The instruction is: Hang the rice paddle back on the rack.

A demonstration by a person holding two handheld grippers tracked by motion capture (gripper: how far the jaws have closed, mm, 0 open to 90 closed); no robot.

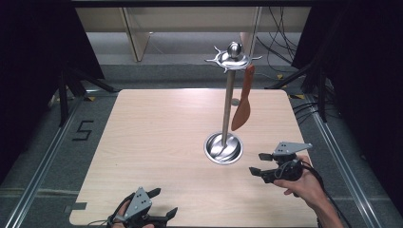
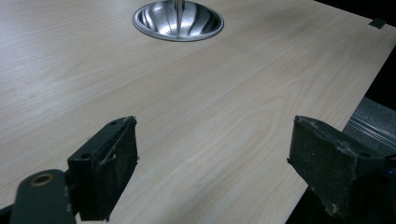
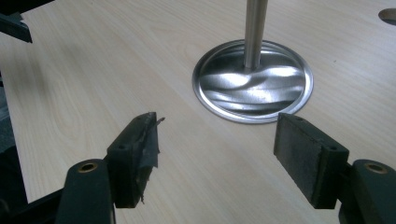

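Note:
A steel utensil stand rises from the middle of the wooden table (image 1: pixel 157 133): round dished base (image 1: pixel 223 148), thin pole (image 1: pixel 228 102) and a hooked crown (image 1: pixel 233 58) on top. From one hook hangs a brown wooden spatula (image 1: pixel 242 107), blade down. My right gripper (image 1: pixel 259 163) is held by a hand just right of the base, jaws open and empty, pointing left toward it; the right gripper view has the base (image 3: pixel 252 81) close ahead of that gripper (image 3: pixel 215 149). My left gripper (image 1: pixel 163 202) rests at the table's front edge, open and empty, with the base (image 2: pixel 177 21) far ahead of it (image 2: pixel 212 163).
A small hole (image 1: pixel 235 101) lies in the tabletop behind the pole. Black curtains and stand legs flank the table. Cables (image 1: pixel 280 47) trail on the floor at the back right. Bare wood spreads over the left half.

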